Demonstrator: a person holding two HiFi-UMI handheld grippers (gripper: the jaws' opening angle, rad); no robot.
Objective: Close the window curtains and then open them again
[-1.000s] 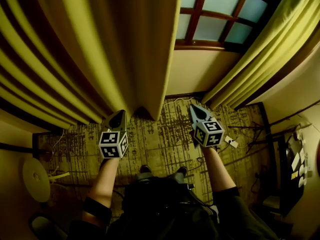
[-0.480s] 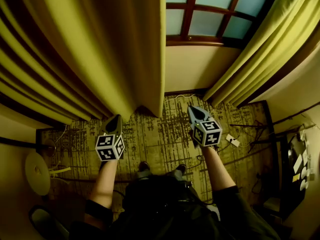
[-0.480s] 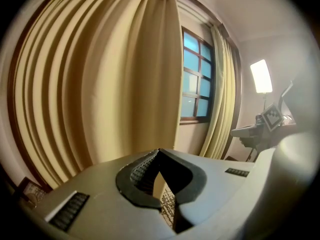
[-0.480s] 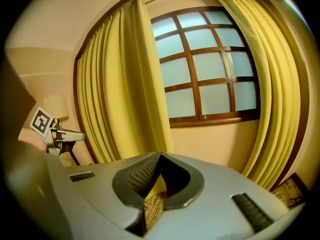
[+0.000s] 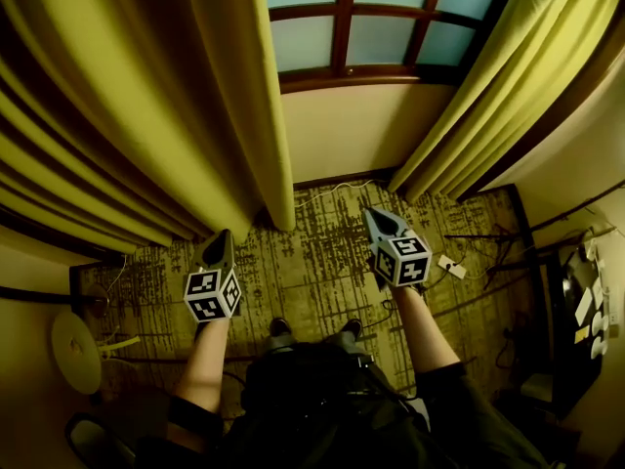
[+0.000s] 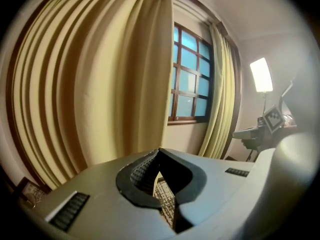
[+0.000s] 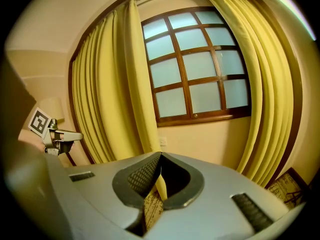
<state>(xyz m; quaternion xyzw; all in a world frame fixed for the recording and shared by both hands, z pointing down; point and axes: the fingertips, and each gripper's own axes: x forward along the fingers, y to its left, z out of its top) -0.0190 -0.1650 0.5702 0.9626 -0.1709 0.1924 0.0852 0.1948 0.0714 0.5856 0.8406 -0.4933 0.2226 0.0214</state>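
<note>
While the two curtains hang apart, the left curtain (image 5: 127, 115) fills the upper left of the head view in deep yellow folds, and its inner edge falls to the floor just left of centre. The right curtain (image 5: 488, 76) hangs gathered in the upper right corner. Between them, at top centre, the window (image 5: 361, 27) shows dark wooden bars and pale panes, with a bare stretch of wall (image 5: 342, 130) under the sill. A patterned carpet (image 5: 312, 262) spreads across the middle of the frame. Above it, left of centre, the left hand-held gripper (image 5: 224, 236) sits close to the left curtain's hem, clenched with nothing between its jaws. The right hand-held gripper (image 5: 377, 217), right of centre, is likewise clenched and empty, near the right curtain's foot. A white power strip (image 5: 451, 266) lies on the carpet at the right.
</note>
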